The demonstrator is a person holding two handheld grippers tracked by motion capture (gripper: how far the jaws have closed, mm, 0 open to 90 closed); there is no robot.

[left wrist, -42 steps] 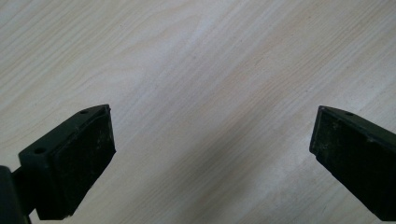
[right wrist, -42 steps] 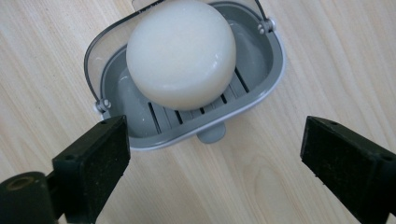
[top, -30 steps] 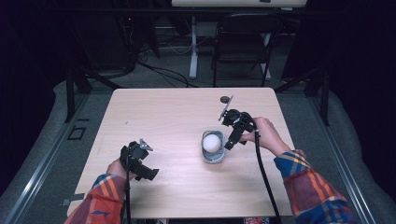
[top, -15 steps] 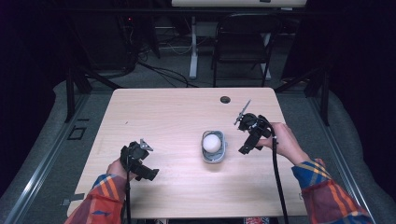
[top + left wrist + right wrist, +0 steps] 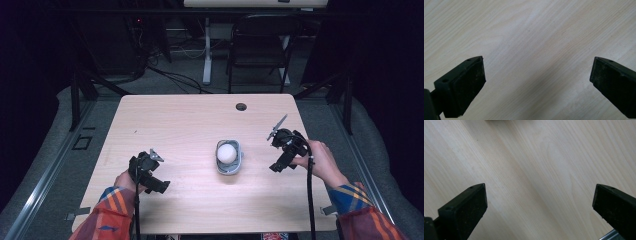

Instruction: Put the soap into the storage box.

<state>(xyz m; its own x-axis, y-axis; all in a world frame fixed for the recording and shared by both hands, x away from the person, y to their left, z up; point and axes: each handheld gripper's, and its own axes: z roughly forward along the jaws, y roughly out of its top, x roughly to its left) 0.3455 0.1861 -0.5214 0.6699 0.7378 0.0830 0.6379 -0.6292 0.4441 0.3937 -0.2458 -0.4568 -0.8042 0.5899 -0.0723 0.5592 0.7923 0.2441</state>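
The small grey bowl (image 5: 229,161) holding a white ball (image 5: 226,152) sits mid-surface (image 5: 175,125), between both tongs, nearer the right tongs (image 5: 276,166), which lie just to its right, spread and empty, like the left tongs (image 5: 161,186) at the near left.

My left gripper (image 5: 162,186) sits low at my left side, in my left hand (image 5: 125,179). Its jaws are wide apart with nothing between them. My right gripper (image 5: 276,167) is out at my right, in my right hand (image 5: 320,161), jaws wide too.
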